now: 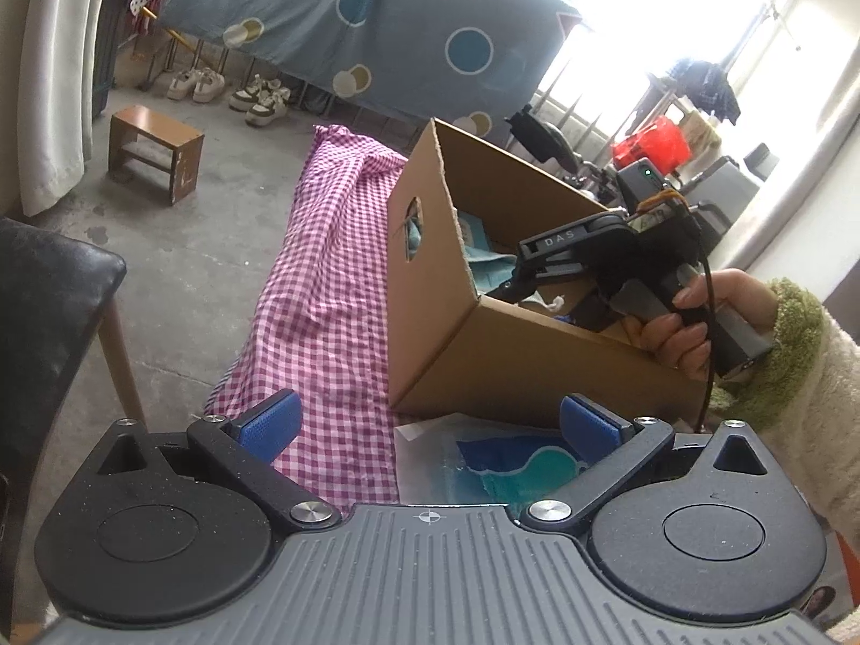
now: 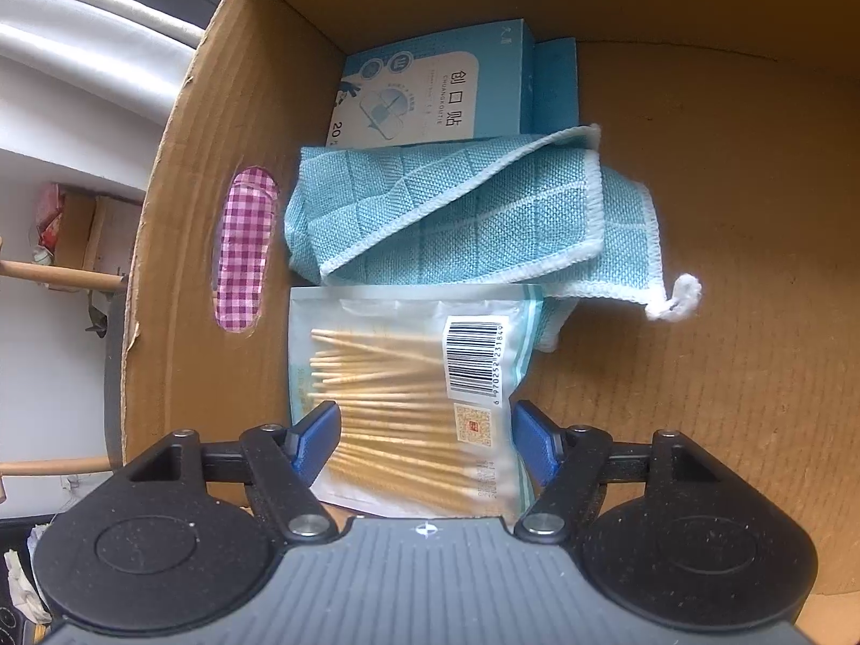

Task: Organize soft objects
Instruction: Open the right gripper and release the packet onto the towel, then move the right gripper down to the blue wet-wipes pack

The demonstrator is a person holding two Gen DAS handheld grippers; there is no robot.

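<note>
- Left wrist view: your left gripper (image 1: 427,424) hangs with its jaws spread wide and nothing between them, low over a clear packet with a blue-green print (image 1: 510,465) lying on the pink gingham cloth (image 1: 322,290), just in front of the cardboard box (image 1: 446,333). Your right gripper (image 1: 543,269) is reaching into the box; from here you cannot tell how its jaws stand.
- Right wrist view: your right gripper (image 2: 424,438) is inside the box (image 2: 699,172), jaws released, its blue pads on either side of the cotton swab packet (image 2: 408,392) without clearly pressing it. The teal dishcloth (image 2: 462,215) lies crumpled beyond, partly over that packet, with a plaster carton (image 2: 430,86) at the far wall.
- Judged step: the swab packet looks just placed. Next, lift your right gripper out and close your left on the printed packet.
</note>
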